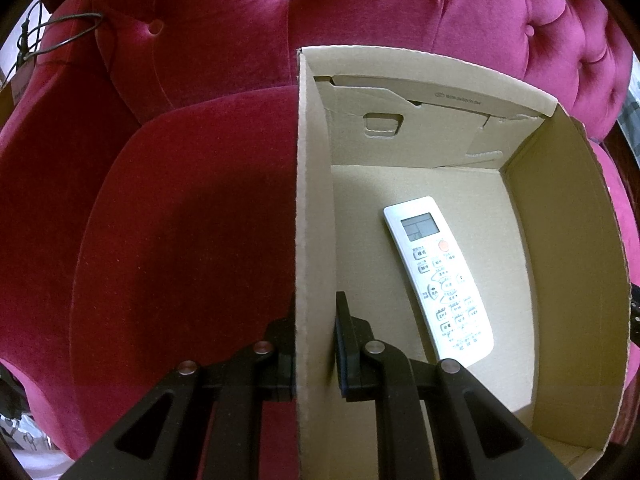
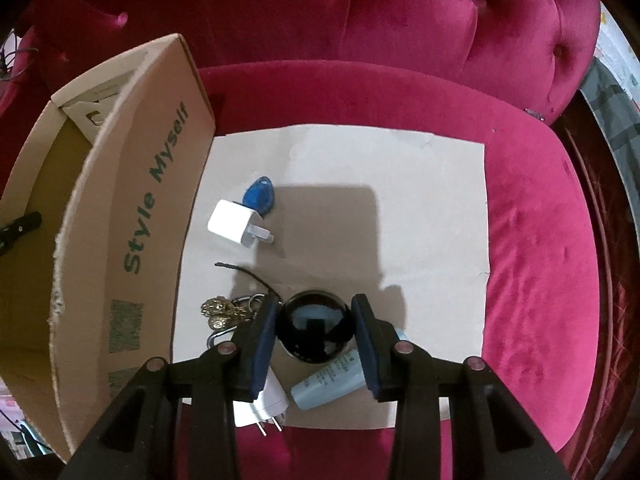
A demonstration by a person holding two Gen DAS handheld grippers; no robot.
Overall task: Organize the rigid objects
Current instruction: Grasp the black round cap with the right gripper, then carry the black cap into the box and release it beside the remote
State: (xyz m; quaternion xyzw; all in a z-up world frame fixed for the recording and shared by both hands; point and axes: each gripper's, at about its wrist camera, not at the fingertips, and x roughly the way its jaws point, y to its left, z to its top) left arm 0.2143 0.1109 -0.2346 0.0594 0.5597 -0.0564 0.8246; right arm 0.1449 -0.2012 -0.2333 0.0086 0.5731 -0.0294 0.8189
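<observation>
My left gripper [image 1: 314, 308] is shut on the near left wall of an open cardboard box [image 1: 316, 200], with one finger outside and one inside. A white remote control [image 1: 438, 276] lies face up on the box floor. In the right wrist view my right gripper [image 2: 316, 304] is shut on a glossy black round object [image 2: 314, 330], its blue pads pressing both sides, just above a flat cardboard sheet [image 2: 420, 208]. The box [image 2: 152, 208], printed "Style Myself", stands to the left of the sheet.
On the sheet lie a white charger cube [image 2: 234, 224], a blue key fob [image 2: 259, 196], a bunch of keys [image 2: 224, 312] with a black cord, a white plug adapter [image 2: 264, 404] and a blue-grey tube [image 2: 328, 380]. Everything rests on a crimson velvet sofa [image 2: 540, 280].
</observation>
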